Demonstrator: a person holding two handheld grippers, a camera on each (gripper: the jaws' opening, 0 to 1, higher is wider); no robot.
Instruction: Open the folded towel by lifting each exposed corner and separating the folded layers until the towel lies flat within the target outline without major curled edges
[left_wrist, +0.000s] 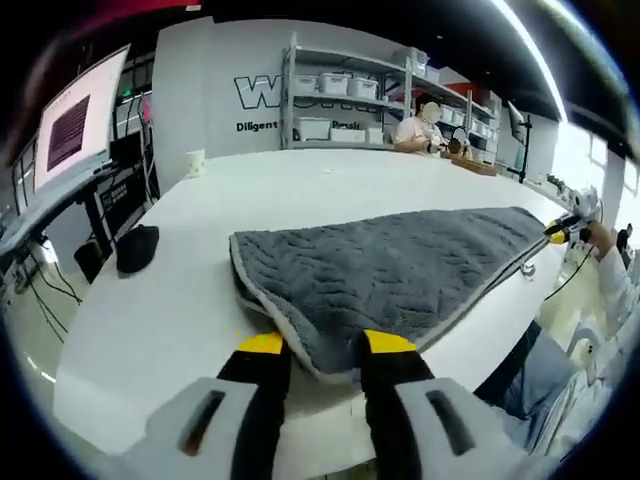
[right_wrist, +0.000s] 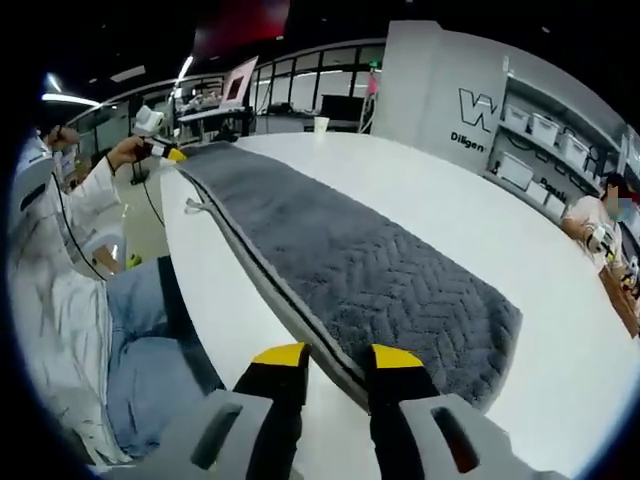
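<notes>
- Lying folded along the white bench's (left_wrist: 180, 300) near edge, the grey quilted towel (left_wrist: 400, 270) is looking soft, limp and thick; its end corners are probably offering the best hold.
- Straddling one end corner, the left gripper (left_wrist: 325, 350) is standing partly open.
- Bracketing the opposite end's edge, the right gripper (right_wrist: 335, 357) is likewise gaping, clamping nothing yet.

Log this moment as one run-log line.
towel: folded, on table | left hand-held gripper: at near corner | right hand-held gripper: at opposite end's edge
</notes>
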